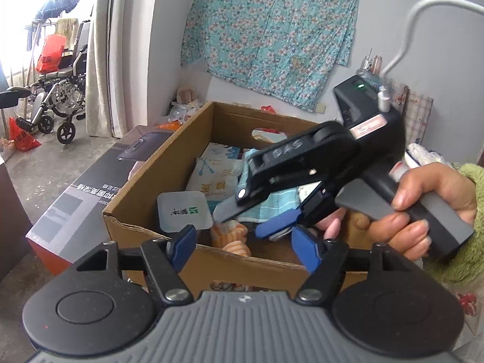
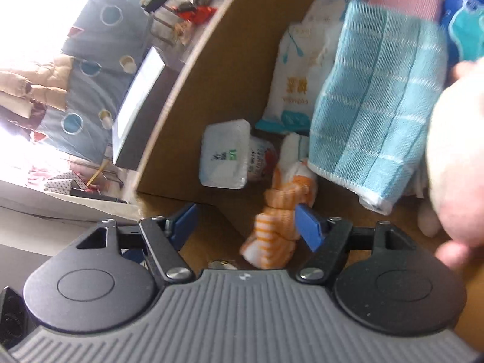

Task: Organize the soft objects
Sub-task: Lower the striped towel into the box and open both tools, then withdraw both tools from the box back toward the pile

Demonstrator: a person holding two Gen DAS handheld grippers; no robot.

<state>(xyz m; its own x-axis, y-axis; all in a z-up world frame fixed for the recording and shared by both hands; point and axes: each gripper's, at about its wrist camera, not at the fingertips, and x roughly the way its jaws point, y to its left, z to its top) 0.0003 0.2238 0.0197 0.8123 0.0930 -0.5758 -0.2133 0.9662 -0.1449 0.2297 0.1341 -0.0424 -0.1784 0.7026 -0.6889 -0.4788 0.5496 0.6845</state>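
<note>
A brown cardboard box (image 1: pixel 157 181) holds soft items: a light blue checked towel (image 2: pixel 375 115), an orange-and-white striped cloth (image 2: pixel 278 227), white packets (image 2: pixel 296 90) and a small tissue pack (image 2: pixel 225 157). My right gripper (image 1: pixel 273 227) is tipped down into the box over the towel (image 1: pixel 266 208), jaws apart; in its own view (image 2: pixel 246 224) it is open with the striped cloth against its right finger (image 2: pixel 308 227). My left gripper (image 1: pixel 245 242) is open and empty at the box's near rim. A blurred pale thing (image 2: pixel 453 157) fills the right of the right wrist view.
A dark printed carton (image 1: pixel 87 193) lies left of the box. A floral cloth (image 1: pixel 269 33) hangs on the wall behind. A wheelchair (image 1: pixel 60 90) stands by the bright doorway at far left. A pink cloth (image 2: pixel 405 0) and blue packets (image 2: pixel 466 21) lie deep in the box.
</note>
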